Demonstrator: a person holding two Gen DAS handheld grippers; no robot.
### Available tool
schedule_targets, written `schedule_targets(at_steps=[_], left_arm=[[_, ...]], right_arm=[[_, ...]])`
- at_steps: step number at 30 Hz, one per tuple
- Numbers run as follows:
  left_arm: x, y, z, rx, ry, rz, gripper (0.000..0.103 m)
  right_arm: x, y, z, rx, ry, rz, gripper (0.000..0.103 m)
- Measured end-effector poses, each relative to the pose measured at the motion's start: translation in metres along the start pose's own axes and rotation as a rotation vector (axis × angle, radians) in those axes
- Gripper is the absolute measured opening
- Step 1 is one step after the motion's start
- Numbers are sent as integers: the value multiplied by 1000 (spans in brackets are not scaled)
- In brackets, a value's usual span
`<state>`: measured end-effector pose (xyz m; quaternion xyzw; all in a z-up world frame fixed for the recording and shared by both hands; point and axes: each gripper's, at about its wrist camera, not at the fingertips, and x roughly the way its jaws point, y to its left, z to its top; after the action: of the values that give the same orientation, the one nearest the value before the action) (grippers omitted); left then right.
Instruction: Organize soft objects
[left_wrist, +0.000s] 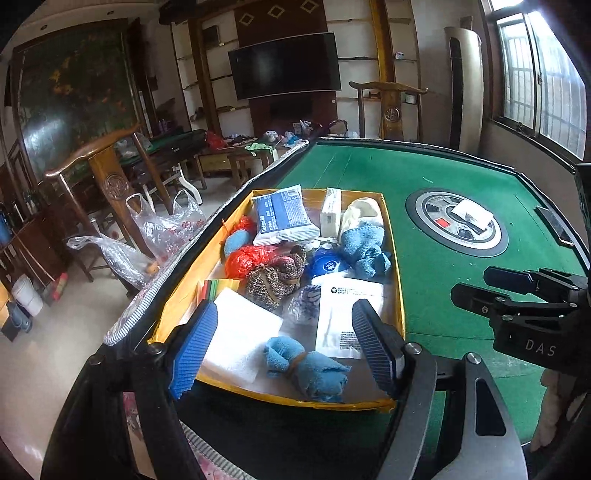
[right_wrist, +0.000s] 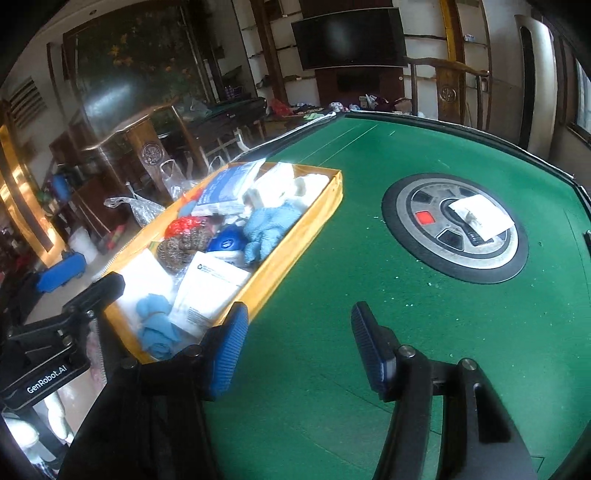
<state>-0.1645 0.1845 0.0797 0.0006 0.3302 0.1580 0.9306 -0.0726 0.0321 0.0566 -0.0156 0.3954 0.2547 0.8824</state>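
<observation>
A yellow cardboard box (left_wrist: 399, 295) (right_wrist: 295, 242) sits on the left part of the green table, full of soft things. Near its front lie a tied blue cloth (left_wrist: 306, 365) (right_wrist: 157, 326), a white sponge (left_wrist: 240, 332) and a white pouch (left_wrist: 345, 317) (right_wrist: 208, 288). Farther back lie a knitted brown piece (left_wrist: 275, 277), red net bags (left_wrist: 245, 258), a blue packet (left_wrist: 282, 214) and a blue towel (left_wrist: 364, 245) (right_wrist: 267, 229). My left gripper (left_wrist: 284, 347) is open, hovering just above the box's near end. My right gripper (right_wrist: 299, 347) is open and empty over bare felt, right of the box.
The green felt table (right_wrist: 369, 258) has a round grey hub (right_wrist: 456, 229) in its middle with a white packet (right_wrist: 480, 216) on it. Wooden chairs (left_wrist: 110, 177) and plastic bags (left_wrist: 162, 225) stand left of the table. A raised dark rim edges the table.
</observation>
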Motion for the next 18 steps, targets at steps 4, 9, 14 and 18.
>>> schedule_targets(at_steps=[4, 9, 14, 18], left_arm=[[-2, -17, 3, 16, -16, 31, 85], [-20, -13, 13, -58, -143, -14, 103], [3, -13, 22, -36, -65, 10, 103], [14, -2, 17, -91, -6, 52, 103]], right_arm=[[0, -12, -2, 6, -32, -27, 54], [3, -18, -5, 12, -27, -28, 54], [1, -18, -8, -8, -41, -42, 54], [2, -18, -7, -6, -27, -44, 55]])
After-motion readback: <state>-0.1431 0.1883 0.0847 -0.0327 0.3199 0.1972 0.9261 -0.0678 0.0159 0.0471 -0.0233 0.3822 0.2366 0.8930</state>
